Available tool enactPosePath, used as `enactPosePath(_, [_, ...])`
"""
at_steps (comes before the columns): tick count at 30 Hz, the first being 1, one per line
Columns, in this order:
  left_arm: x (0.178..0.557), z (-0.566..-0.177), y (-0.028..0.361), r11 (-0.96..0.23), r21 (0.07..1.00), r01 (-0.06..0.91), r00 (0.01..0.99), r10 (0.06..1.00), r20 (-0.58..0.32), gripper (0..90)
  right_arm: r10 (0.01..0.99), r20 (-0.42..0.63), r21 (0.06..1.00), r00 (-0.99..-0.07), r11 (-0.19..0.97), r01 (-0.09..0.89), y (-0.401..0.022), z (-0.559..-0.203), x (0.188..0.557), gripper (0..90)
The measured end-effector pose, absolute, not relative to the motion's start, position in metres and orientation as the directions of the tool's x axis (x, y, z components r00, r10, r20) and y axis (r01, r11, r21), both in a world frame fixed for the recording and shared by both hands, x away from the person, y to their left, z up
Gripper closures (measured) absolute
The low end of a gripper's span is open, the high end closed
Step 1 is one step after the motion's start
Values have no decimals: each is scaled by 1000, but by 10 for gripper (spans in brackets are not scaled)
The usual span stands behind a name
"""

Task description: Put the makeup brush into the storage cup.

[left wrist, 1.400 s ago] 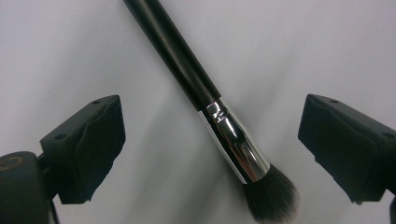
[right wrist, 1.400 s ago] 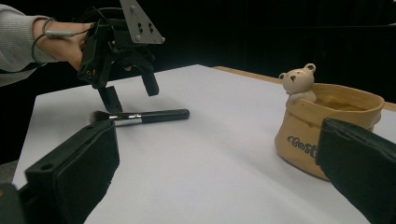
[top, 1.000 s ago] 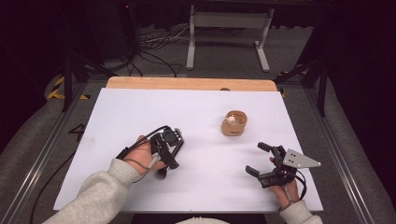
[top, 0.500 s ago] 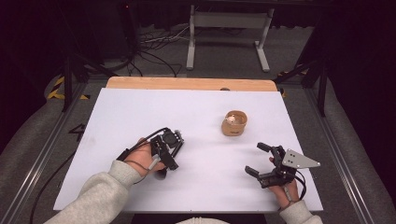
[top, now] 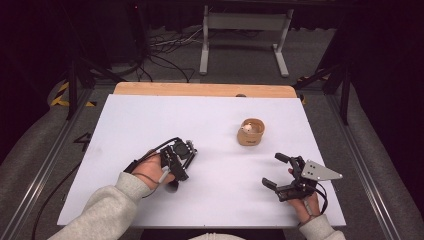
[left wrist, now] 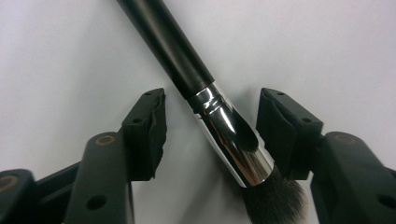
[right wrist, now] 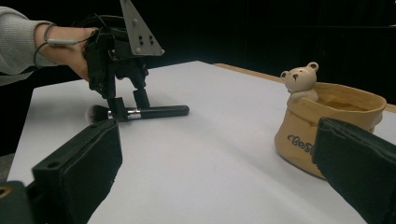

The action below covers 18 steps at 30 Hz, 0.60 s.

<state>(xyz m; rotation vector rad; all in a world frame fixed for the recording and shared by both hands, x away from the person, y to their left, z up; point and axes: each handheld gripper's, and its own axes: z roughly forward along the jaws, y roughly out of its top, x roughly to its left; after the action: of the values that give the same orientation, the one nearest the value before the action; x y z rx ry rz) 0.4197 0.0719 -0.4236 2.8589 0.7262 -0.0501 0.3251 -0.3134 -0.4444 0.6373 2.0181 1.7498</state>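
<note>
On the white table in the high view, the left gripper is pointing down near the front left, its jaw tips hidden beneath its own body, while the right gripper is waiting near the front right with jaws spread wide and holding nothing; the tan ceramic pot with a small bear figure on its rim is standing well apart from the left gripper. In the left gripper view, the jaws are straddling the black-handled makeup brush with a chrome ferrule, open and not touching it; the grasp is judged not yet made, so lifting and any placing remain. Its bristle end is being cut off by the frame edge. In the right gripper view, the brush is lying flat on the table.
</note>
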Motion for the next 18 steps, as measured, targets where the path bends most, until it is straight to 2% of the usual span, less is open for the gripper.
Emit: enactPosePath(18, [419, -422, 74, -846, 189, 498, 866, 494, -72, 689, 567, -4, 989, -824, 123, 80, -312, -444, 325, 27])
